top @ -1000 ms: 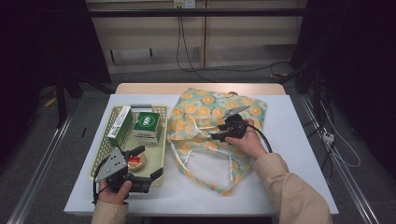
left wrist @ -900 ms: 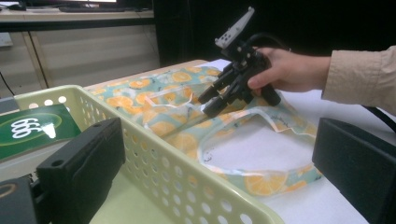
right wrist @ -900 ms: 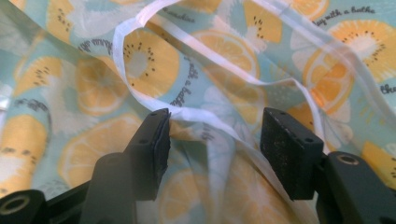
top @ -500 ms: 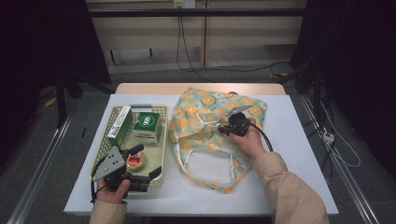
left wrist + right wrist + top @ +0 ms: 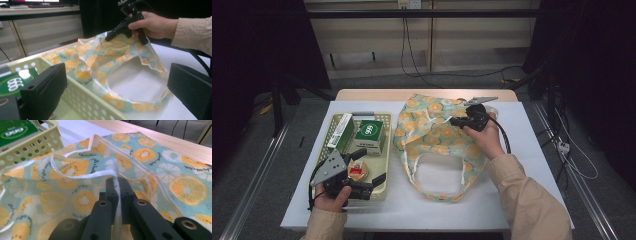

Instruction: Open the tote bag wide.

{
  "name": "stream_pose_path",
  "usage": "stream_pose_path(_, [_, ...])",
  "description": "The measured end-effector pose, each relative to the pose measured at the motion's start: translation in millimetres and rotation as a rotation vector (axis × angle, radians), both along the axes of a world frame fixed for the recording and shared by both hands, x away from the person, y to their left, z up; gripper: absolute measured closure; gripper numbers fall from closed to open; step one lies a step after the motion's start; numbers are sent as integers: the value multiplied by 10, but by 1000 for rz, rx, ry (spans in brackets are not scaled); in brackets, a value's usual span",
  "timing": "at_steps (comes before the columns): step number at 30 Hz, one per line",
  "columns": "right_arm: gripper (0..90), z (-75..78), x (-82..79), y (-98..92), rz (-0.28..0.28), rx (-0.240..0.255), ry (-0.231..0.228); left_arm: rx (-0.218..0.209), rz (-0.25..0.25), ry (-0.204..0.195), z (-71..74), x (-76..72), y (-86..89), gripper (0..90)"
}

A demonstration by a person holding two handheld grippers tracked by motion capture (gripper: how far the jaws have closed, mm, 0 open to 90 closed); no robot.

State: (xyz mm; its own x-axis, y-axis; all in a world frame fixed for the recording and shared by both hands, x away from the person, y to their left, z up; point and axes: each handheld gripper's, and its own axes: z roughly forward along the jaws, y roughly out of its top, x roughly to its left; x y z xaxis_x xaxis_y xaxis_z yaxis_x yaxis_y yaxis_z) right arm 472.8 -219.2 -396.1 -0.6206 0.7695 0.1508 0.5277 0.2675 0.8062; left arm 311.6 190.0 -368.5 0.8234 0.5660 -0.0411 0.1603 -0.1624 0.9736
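A fabric tote bag (image 5: 432,135) printed with orange slices lies on the white table, its mouth toward the near edge. My right gripper (image 5: 453,120) is shut on a fold of the bag's white-trimmed rim (image 5: 115,176) and holds that side raised off the table; it also shows from the side (image 5: 110,37). My left gripper (image 5: 372,166) stays open over the near end of the cream basket (image 5: 386,150), its two jaws wide apart with nothing between them (image 5: 117,85). The bag's mouth (image 5: 132,82) gapes beside the basket wall.
The basket holds a green box (image 5: 370,131), a long white-and-green box (image 5: 341,131) and a small round red-and-tan item (image 5: 357,171) under the left gripper. A wooden strip (image 5: 372,94) runs along the table's far edge. Cables trail on the floor behind.
The right gripper closed on the bag's rim and rose, pulling that side of the bag up and widening its mouth. The left hand stayed where it was.
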Motion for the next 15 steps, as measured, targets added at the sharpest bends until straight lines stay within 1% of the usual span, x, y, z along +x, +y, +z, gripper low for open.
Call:
stream_pose_path(3, [886, 16, 11, 2, -5, -10, -6, -3, 1, 4, 49, 35, -4, 25])
stream_pose_path(4, [886, 17, 13, -1, -8, -9, -6, 8, -1, 4, 62, 48, 0, 25])
stream_pose_path(6, [886, 19, 13, -7, -3, -12, -3, 1, -2, 5, 76, 62, -1, 26])
stream_pose_path(8, [885, 20, 8, -16, -9, -4, 1, -3, -2, 5, 76, 67, -6, 24])
stream_pose_path(9, [883, 21, 7, -19, -10, 3, 1, 2, -4, 7, 71, 71, -11, 26])
stream_pose_path(10, [882, 19, 4, -22, -13, 14, 3, -3, -6, 8, 63, 72, -20, 24])
stream_pose_path(13, [882, 12, 12, -17, -21, 18, 14, 0, -8, 14, 35, 79, -37, 25])
stream_pose_path(15, [879, 12, 24, -6, -17, 38, 21, 0, -9, 19, 18, 85, -40, 25])
